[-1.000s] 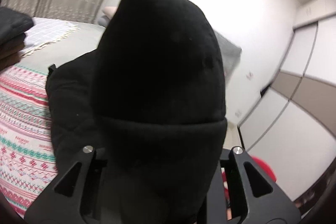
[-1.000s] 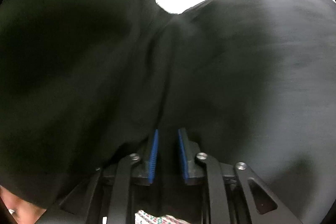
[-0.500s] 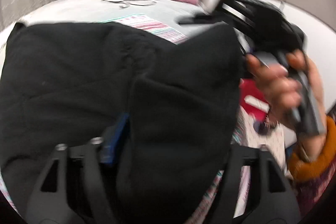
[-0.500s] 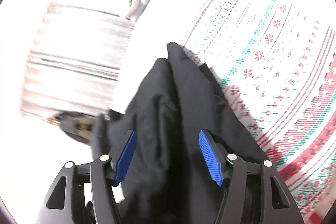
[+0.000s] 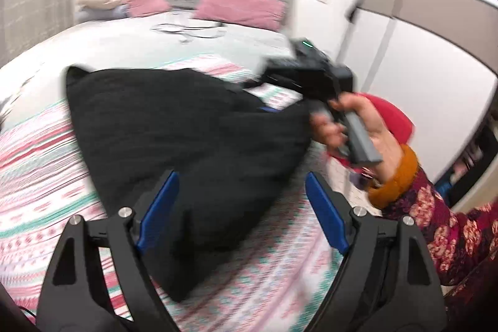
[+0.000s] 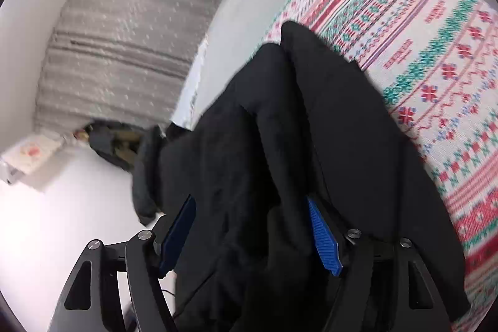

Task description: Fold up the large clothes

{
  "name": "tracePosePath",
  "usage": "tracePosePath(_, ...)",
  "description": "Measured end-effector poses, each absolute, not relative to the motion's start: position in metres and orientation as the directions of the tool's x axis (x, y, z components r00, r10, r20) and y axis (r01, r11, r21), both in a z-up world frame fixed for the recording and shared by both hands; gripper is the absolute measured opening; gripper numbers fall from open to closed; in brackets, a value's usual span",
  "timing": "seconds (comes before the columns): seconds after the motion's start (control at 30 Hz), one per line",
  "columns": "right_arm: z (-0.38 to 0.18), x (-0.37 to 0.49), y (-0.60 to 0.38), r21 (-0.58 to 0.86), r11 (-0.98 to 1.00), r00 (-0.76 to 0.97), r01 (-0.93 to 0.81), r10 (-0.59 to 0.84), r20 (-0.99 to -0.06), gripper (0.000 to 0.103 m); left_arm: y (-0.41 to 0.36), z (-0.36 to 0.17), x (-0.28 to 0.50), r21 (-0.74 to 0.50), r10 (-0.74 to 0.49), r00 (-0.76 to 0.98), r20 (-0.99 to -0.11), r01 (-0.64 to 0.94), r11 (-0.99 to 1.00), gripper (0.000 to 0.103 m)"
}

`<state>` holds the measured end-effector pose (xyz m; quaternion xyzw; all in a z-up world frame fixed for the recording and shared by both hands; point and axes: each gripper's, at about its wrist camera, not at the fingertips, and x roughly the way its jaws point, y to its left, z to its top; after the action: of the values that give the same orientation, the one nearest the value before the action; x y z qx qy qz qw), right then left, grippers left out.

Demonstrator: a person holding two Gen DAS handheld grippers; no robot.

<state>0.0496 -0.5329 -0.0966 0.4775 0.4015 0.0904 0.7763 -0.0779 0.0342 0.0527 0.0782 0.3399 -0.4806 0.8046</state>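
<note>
The black garment (image 5: 174, 126) lay folded into a thick bundle on the patterned bedspread (image 5: 40, 164), directly ahead of the left tool (image 5: 239, 207), whose blue pads (image 5: 158, 204) stood wide apart and were opening a little further. The near corner of the cloth sat between them but neither pad pressed on it, which reads as a release made so the fold could settle on the bed under its own weight.

Ahead and to the right of the left tool, a hand (image 5: 354, 126) in an orange-cuffed floral sleeve (image 5: 435, 217) gripped the handle of the right tool at the bundle's far edge. In the right wrist view, the right tool (image 6: 252, 232) was likewise spreading, its pads on either side of a ridge of the same garment (image 6: 280, 145); whether the cloth touched them there I cannot tell, though nothing looked pinched. The ridge ran forward from that tool, with part of the fabric drooping past the bed's edge on its left, so that side probably wanted tucking next.

Pink pillows (image 5: 239, 7) and a cable (image 5: 186, 30) lay well beyond the garment.
</note>
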Motion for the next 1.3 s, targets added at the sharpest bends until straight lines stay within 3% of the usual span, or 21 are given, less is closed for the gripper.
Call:
tracePosePath(0.07,-0.103,0.060,-0.527,0.777,0.579,0.628,0.248,0.515,-0.584,0.072,0.050,0.049,-0.057,-0.222,-0.691,0.352,-0.631,0.772,0.596,0.084)
tracePosePath(0.17,-0.104,0.068,-0.522,0.766,0.608,0.624,0.210,0.520,-0.583,0.071,0.077,0.034,-0.033,-0.225,-0.642,0.413,-0.646,0.700,0.677,0.083)
tracePosePath(0.2,-0.102,0.070,-0.517,0.777,0.601,0.631,0.184,0.534,-0.563,0.063,0.080,0.027,-0.024,-0.228,-0.620,0.420,-0.662,0.675,0.702,0.083)
tracePosePath(0.23,-0.100,0.070,-0.515,0.783,0.599,0.635,0.171,0.540,-0.552,0.029,0.082,0.019,-0.017,-0.238,-0.608,0.419,-0.674,0.656,0.716,0.083)
tracePosePath(0.27,-0.093,0.074,-0.510,0.766,0.620,0.639,0.170,0.521,-0.565,0.019,0.084,0.012,-0.011,-0.251,-0.600,0.418,-0.682,0.637,0.729,0.082)
tracePosePath(0.33,-0.076,0.080,-0.504,0.742,0.652,0.665,0.157,0.486,-0.568,0.016,0.081,0.007,-0.007,-0.270,-0.612,0.413,-0.675,0.633,0.726,0.077)
tracePosePath(0.47,-0.010,0.078,-0.503,0.685,0.728,0.730,0.027,0.454,-0.511,0.014,0.057,0.025,-0.011,-0.286,-0.681,0.432,-0.592,0.677,0.678,0.077)
tracePosePath(0.6,0.015,0.073,-0.536,0.652,0.757,0.762,0.043,0.398,-0.511,0.014,0.019,0.032,-0.016,-0.290,-0.725,0.389,-0.569,0.730,0.619,0.077)
tracePosePath(0.7,-0.004,0.069,-0.573,0.645,0.757,0.755,0.108,0.360,-0.548,0.015,-0.011,0.026,-0.019,-0.290,-0.736,0.347,-0.581,0.757,0.585,0.077)
tracePosePath(0.87,-0.067,0.054,-0.616,0.553,0.764,0.631,0.332,0.256,-0.732,0.032,-0.047,0.007,-0.030,-0.165,-0.677,0.366,-0.639,0.794,0.585,0.077)
tracePosePath(1.0,-0.054,0.019,-0.639,0.572,0.725,0.699,0.383,0.177,-0.693,0.036,-0.051,0.012,-0.031,-0.140,-0.659,0.378,-0.650,0.793,0.593,0.077)
tracePosePath(1.2,0.031,0.019,-0.564,0.445,0.878,0.784,0.176,0.148,-0.603,0.036,-0.068,0.012,-0.038,-0.142,-0.673,0.367,-0.642,0.806,0.575,0.077)
tracePosePath(1.3,0.027,0.037,-0.505,0.367,0.928,0.751,0.060,0.200,-0.629,0.037,-0.079,0.006,-0.047,-0.147,-0.676,0.353,-0.647,0.812,0.564,0.077)
